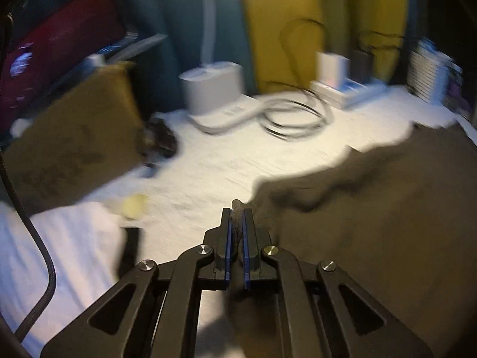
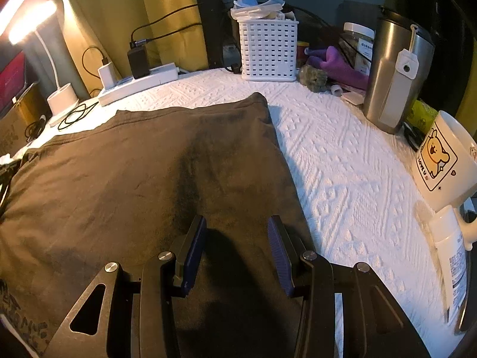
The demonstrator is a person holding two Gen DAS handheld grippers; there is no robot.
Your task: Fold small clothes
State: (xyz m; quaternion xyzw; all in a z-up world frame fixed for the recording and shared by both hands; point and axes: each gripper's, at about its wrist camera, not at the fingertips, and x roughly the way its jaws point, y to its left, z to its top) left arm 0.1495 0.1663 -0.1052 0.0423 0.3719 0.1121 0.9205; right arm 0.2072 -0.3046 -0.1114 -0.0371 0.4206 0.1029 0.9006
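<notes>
A dark brown garment (image 2: 143, 173) lies spread on the white textured cloth (image 2: 342, 161). It also shows in the left wrist view (image 1: 372, 208), at the right. My left gripper (image 1: 237, 211) is shut on an edge of the garment, with dark fabric pinched between its blue pads. The left wrist view is blurred by motion. My right gripper (image 2: 237, 223) is open and empty, just above the garment's near right part, close to its right edge.
At the back stand a white lamp base (image 2: 62, 97), a power strip (image 2: 140, 82) with chargers and cables, and a white basket (image 2: 268, 50). A steel tumbler (image 2: 396, 74), a mug (image 2: 447, 161) and a white tube (image 2: 451, 256) stand at the right. A cardboard box (image 1: 74, 137) is at the left.
</notes>
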